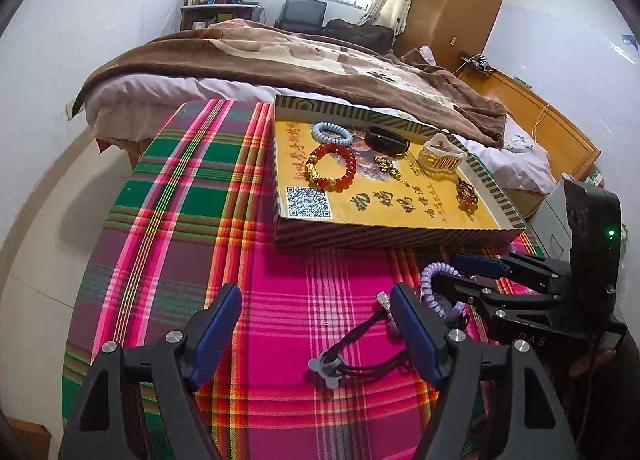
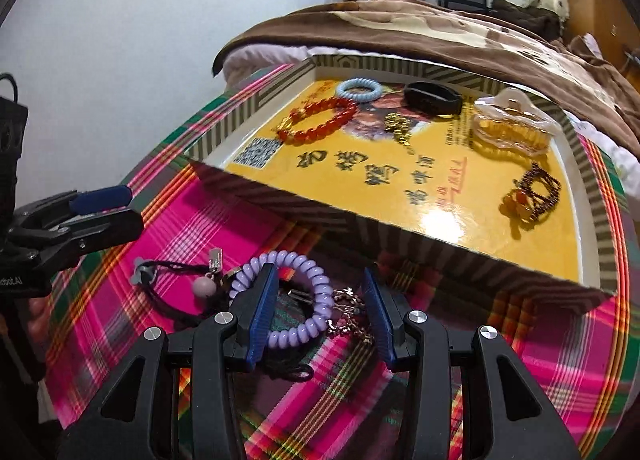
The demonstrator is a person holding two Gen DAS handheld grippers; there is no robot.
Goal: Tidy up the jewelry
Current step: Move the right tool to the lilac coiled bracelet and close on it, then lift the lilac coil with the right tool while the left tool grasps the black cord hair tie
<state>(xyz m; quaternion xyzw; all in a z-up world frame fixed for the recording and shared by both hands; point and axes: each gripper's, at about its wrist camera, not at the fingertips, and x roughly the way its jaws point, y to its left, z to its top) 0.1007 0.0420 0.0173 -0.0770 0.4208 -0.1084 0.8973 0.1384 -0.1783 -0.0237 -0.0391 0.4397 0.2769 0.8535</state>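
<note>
Low in the right wrist frame, the right gripper point(image 2: 320, 316) stands half open, empty, astride the purple coil bracelet point(image 2: 298, 302); the left gripper point(image 1: 316, 340) gapes empty. Closing could snag the chain point(image 2: 346, 316) or black cord point(image 2: 176, 284) short of the tray point(image 2: 400, 228).

right hand-held gripper point(image 2: 320, 314) open astride lilac coil bracelet point(image 2: 298, 296), yellow tray point(image 2: 400, 216) beyond

Both wrist cameras look steeply down from close above the plaid cloth point(image 1: 280, 300), facing the bed point(image 1: 280, 56), and share the yellow tray point(image 2: 400, 228).
</note>
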